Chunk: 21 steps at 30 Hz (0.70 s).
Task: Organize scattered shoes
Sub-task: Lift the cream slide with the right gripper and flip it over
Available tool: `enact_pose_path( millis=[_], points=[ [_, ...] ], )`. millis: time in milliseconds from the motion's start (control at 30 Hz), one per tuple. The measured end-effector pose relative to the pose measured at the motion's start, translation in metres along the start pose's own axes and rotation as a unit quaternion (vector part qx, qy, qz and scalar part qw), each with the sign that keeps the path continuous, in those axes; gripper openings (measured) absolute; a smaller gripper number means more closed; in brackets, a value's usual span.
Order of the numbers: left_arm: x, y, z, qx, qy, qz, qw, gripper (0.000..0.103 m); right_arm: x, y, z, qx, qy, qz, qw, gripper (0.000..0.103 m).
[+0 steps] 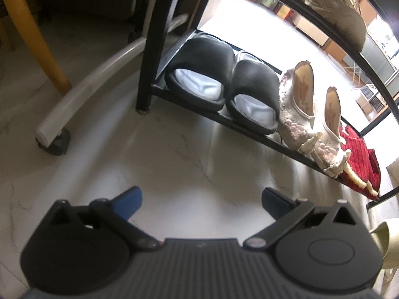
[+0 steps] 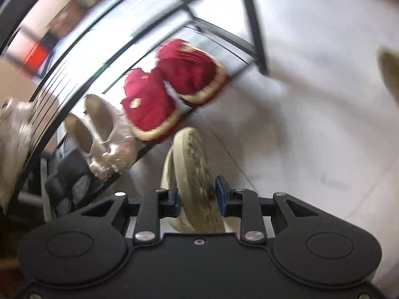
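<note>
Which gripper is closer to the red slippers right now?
Right. The right gripper, shut on a cream shoe, sits just in front of the red slippers. The left gripper, open and empty, hangs farther along the rack, facing the black slides.

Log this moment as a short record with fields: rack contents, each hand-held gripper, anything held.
bottom shelf: black slides, cream embroidered shoes, red slippers, side by side
upper shelf: pale shoe
left hand-held gripper: open, empty, above the floor
right hand-held gripper: shut on cream shoe, sole showing
picture quality: right wrist view blurred
</note>
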<state>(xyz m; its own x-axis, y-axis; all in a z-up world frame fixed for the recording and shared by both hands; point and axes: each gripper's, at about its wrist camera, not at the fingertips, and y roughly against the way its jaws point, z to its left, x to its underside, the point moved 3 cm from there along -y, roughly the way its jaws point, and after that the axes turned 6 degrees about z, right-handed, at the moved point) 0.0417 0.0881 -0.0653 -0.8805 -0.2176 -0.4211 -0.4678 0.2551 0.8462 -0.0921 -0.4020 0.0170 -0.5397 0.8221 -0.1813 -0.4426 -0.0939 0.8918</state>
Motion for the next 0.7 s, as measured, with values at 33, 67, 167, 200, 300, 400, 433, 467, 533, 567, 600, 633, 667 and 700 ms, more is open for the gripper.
enact_pose_path(
  millis=[33,67,167,200,300,400,433,467,533,567,600,633,667,700],
  points=[
    [0.0,0.0,0.0,-0.001,-0.001,0.0,1.0,0.102,0.002,-0.003,-0.005,-0.005,-0.014,0.003,1.0,0.023],
    [0.001,0.0,0.0,-0.002,-0.001,0.0,1.0,0.102,0.007,-0.009,-0.018,-0.022,-0.059,0.009,0.998,0.024],
    [0.001,0.001,0.0,-0.003,-0.002,-0.002,1.0,0.102,0.022,-0.024,-0.039,-0.046,-0.142,0.013,0.989,0.025],
    [0.0,0.001,0.0,-0.003,-0.001,-0.002,1.0,0.102,0.025,-0.025,-0.04,-0.055,-0.156,0.009,0.986,0.025],
    [0.0,0.0,0.001,-0.002,0.003,0.0,1.0,0.102,0.034,-0.031,-0.043,-0.098,-0.197,0.001,0.975,0.024],
    [0.0,0.001,0.002,-0.001,0.005,0.0,1.0,0.102,0.047,-0.044,-0.037,-0.147,-0.224,0.006,0.963,0.024],
    [0.0,0.001,0.002,-0.001,0.006,0.0,1.0,0.102,0.05,-0.049,-0.033,-0.16,-0.23,0.004,0.96,0.024],
    [0.001,0.001,0.002,-0.002,0.006,0.0,1.0,0.102,0.053,-0.055,-0.029,-0.174,-0.236,0.002,0.956,0.024],
    [0.001,0.002,0.002,-0.002,0.007,0.0,1.0,0.102,0.063,-0.07,-0.022,-0.182,-0.253,0.009,0.95,0.025],
    [0.001,0.002,0.002,-0.002,0.009,0.001,1.0,0.102,0.068,-0.077,-0.019,-0.185,-0.261,0.013,0.947,0.026],
    [0.001,0.002,0.003,-0.001,0.011,0.001,0.9999,0.102,0.072,-0.083,-0.017,-0.185,-0.267,0.018,0.946,0.026],
    [0.001,0.002,0.004,0.0,0.013,0.001,0.9999,0.102,0.074,-0.086,-0.016,-0.185,-0.27,0.022,0.945,0.026],
    [0.0,0.003,0.005,0.001,0.016,0.0,0.9999,0.102,0.083,-0.095,-0.015,-0.188,-0.279,0.034,0.941,0.029],
    [0.0,0.003,0.005,0.002,0.017,0.0,0.9999,0.102,0.086,-0.099,-0.015,-0.19,-0.286,0.043,0.938,0.043]
  ],
)
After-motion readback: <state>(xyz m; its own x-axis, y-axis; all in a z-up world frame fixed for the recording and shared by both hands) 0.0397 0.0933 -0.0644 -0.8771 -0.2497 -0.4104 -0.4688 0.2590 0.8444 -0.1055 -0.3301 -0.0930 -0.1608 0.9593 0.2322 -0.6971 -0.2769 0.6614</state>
